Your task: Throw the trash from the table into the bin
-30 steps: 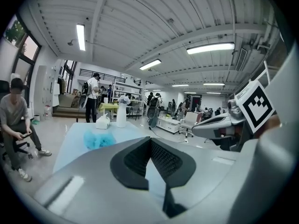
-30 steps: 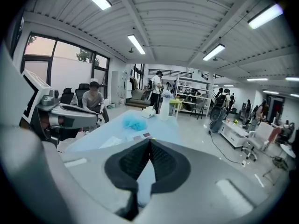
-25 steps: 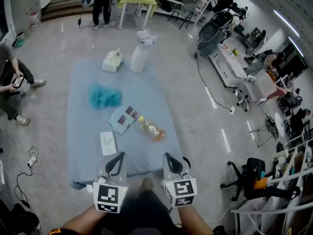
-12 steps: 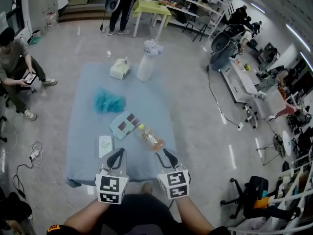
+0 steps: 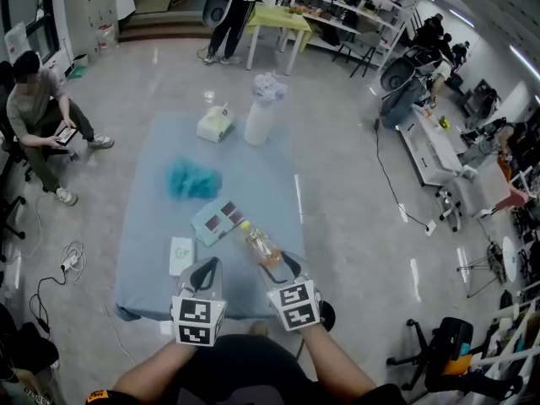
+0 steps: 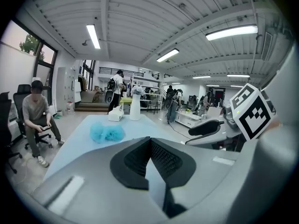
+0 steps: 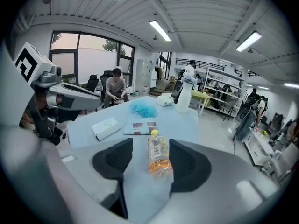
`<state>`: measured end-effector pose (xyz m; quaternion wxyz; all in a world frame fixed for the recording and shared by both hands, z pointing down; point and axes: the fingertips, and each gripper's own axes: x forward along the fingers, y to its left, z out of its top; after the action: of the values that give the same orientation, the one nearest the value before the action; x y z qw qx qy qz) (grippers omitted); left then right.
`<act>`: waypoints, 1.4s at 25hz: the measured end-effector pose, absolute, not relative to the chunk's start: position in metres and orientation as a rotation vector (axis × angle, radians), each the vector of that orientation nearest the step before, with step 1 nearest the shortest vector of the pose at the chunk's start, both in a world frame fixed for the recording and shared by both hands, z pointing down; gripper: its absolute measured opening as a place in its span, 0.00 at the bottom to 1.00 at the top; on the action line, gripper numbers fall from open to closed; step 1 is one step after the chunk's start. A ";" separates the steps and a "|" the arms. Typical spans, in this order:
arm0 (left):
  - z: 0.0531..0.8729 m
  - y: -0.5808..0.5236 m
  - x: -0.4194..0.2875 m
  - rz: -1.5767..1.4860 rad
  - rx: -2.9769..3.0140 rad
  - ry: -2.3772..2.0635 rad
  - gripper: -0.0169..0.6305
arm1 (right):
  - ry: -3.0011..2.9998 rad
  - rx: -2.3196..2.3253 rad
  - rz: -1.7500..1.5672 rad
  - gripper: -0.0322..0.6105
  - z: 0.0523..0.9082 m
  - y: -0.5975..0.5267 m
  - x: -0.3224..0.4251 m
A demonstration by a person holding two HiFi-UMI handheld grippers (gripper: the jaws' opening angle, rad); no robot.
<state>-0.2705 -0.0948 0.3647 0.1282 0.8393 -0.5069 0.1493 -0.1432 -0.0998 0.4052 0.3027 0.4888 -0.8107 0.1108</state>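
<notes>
- R fingers (image 7: 188, 164) just opened wide w/ bottle (image 7: 159, 155) between them, lying on tabletop (image 7: 184, 121); no grip yet.
- L fingers (image 6: 135, 162) shut, empty, left of bottle.
- Pickup's next, I reckon.

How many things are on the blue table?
6: tissue box and white bin at the far end, teal fluffy ball in the middle, flat packet, small white box and bottle near the left tongs and right tongs, which may hide more.

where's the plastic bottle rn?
In the head view the bottle lies on its side near the blue table's near edge, just right of the flat packet. It sits between the right gripper's open jaws, which have just been opening.
</notes>
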 end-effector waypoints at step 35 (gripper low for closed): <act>0.450 -0.149 -0.256 0.658 2.219 -1.503 0.04 | -2.027 0.962 0.407 0.53 0.510 -0.156 -0.136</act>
<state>-0.2562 -0.1491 0.4498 0.1899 0.7894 -0.5347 0.2342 -0.1357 -0.1559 0.5098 0.4173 0.3833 -0.8079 0.1621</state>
